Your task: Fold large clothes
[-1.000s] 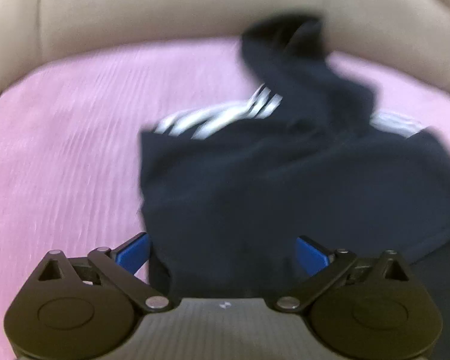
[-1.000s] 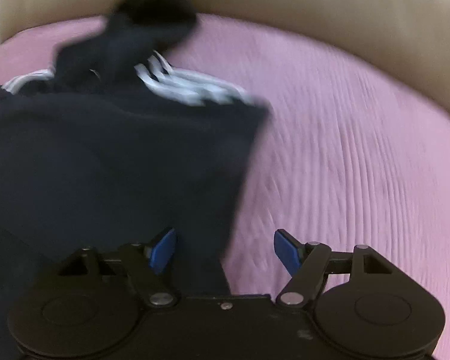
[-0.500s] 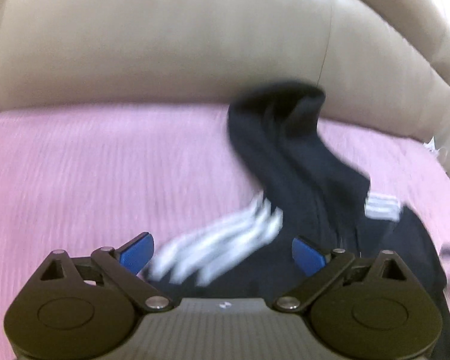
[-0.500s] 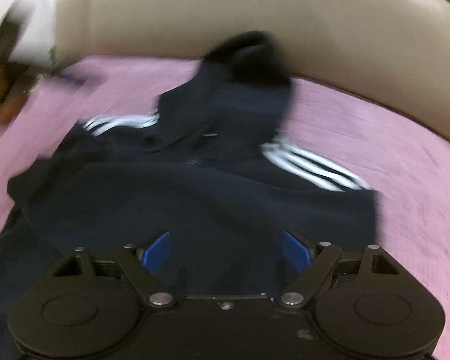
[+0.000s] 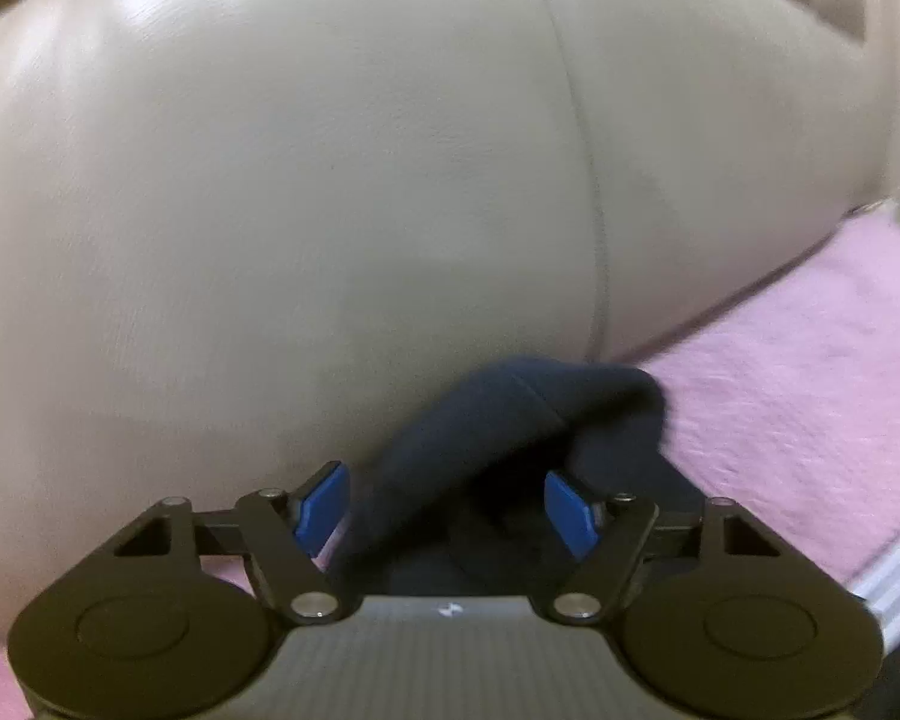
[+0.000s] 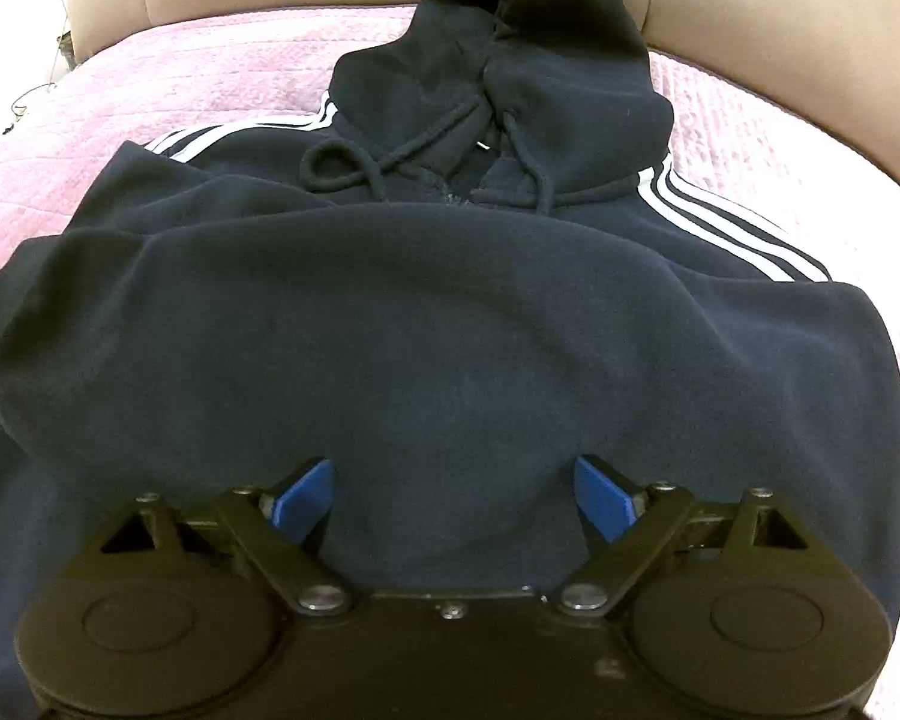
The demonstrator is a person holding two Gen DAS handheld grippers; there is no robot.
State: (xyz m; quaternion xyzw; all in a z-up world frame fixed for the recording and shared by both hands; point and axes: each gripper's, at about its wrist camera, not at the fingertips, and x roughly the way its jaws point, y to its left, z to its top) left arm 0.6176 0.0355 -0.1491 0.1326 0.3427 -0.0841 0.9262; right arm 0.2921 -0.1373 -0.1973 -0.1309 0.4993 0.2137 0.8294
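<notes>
One dark navy fleece hoodie with white shoulder stripes, one pink quilted cover, one beige leather sofa back, two black blue-padded grippers: left, right.

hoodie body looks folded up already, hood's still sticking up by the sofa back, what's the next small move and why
Probably shut the left gripper on the hood and fold it down onto the body. Its jaws stand open around the dark hood tip, which leans against the beige sofa back. The hoodie already lies doubled on the pink cover, while the right gripper hangs open over it.
</notes>
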